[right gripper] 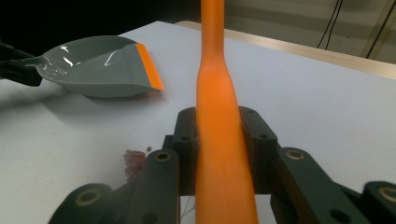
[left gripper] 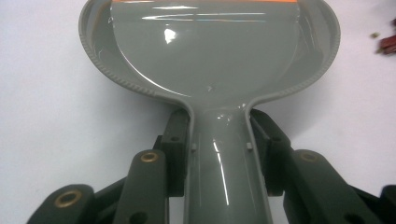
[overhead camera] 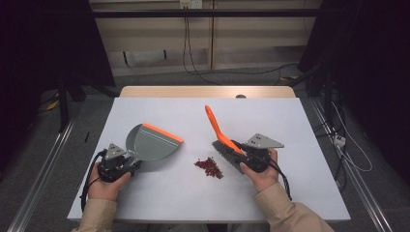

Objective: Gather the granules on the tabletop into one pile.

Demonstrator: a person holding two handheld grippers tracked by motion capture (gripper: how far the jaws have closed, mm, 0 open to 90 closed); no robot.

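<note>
A grey dustpan (overhead camera: 152, 143) with an orange lip lies on the white tabletop (overhead camera: 290, 121), left of centre. My left gripper (overhead camera: 129, 163) is shut on its handle; in the left gripper view both jaws press the handle's sides (left gripper: 219, 140) below the grey dustpan's bowl (left gripper: 210, 51). My right gripper (overhead camera: 244, 153) is shut on an orange-handled brush (overhead camera: 218, 126), whose dark bristles (overhead camera: 226, 152) rest on the table. In the right gripper view the orange handle (right gripper: 217, 93) rises between the jaws. A small pile of red bits (overhead camera: 209, 166) lies between pan and brush.
The white top lies on a wooden table whose far edge (overhead camera: 208, 92) shows behind it. Cables hang from a wall socket (overhead camera: 189, 5) at the back. Dark frames and floor rails flank the table. From the right gripper, the dustpan (right gripper: 100, 65) lies far left and the red bits (right gripper: 134, 158) close by.
</note>
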